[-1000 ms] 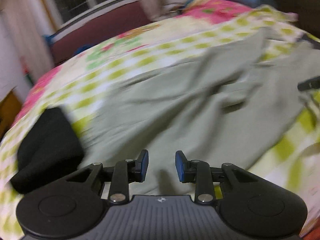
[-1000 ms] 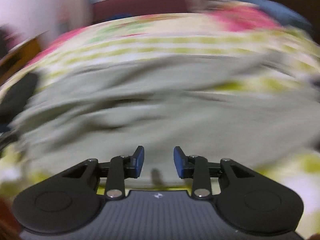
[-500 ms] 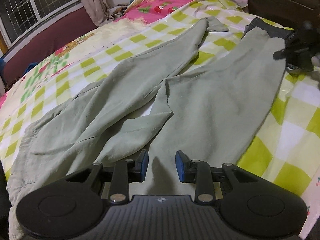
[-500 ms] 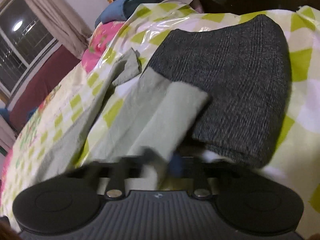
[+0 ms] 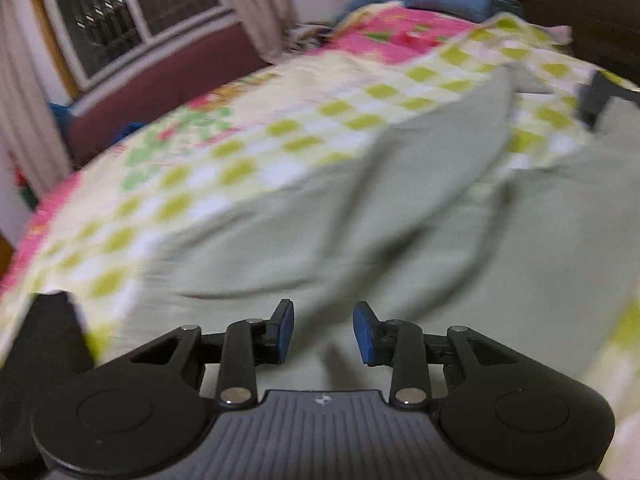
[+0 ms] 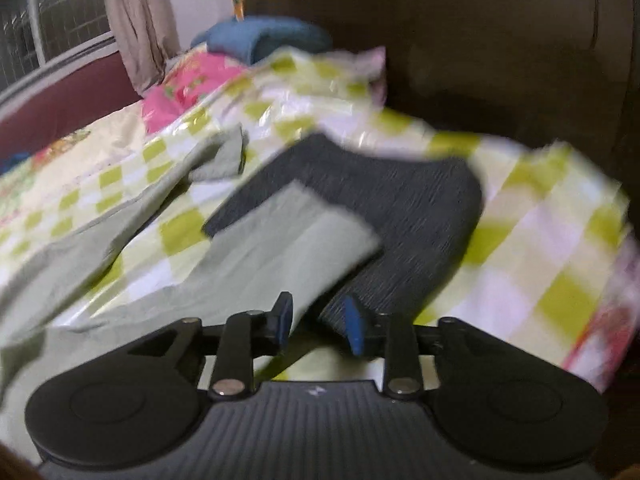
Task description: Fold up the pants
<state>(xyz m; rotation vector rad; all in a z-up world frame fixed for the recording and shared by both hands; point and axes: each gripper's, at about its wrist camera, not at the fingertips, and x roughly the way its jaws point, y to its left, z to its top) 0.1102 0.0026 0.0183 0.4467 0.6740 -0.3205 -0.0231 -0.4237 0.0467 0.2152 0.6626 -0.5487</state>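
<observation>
pants: the pale sage-green cotton pants [image 5: 420, 240] lie spread out flat on the lime-and-white checked plastic bed cover [image 5: 248, 168], right ahead of and under my left gripper [image 5: 323, 332], both legs running away from the jaws and splayed apart

left jaws: apart, nothing between the blue pads, only green cloth lying below them; they've just been opening a bit wider

right jaws: my right gripper [image 6: 318, 328] has its jaws apart too, just been opening. The cuff end of one leg [image 6: 320, 236] sits just ahead of the gap and a bit to its left; pretty sure the pads aren't pinching it, but it's blurry

progress: honestly barely started, I'd say. No fold anywhere, the legs aren't even laid together yet, and neither gripper has hold of anything

what's left: basically everything. Bring one leg over onto the other, then fold lengthwise into a stack

left view only: the body of the pants, wrinkled between the two legs, plus a black cloth thing [image 5: 48, 344] off to the left of the jaws

right view only: that leg end lies on top of a dark grey woven folded garment [image 6: 400, 208] ahead of the jaws, with the other leg's cuff [image 6: 228, 156] further ahead and to the left, well apart from it
</observation>
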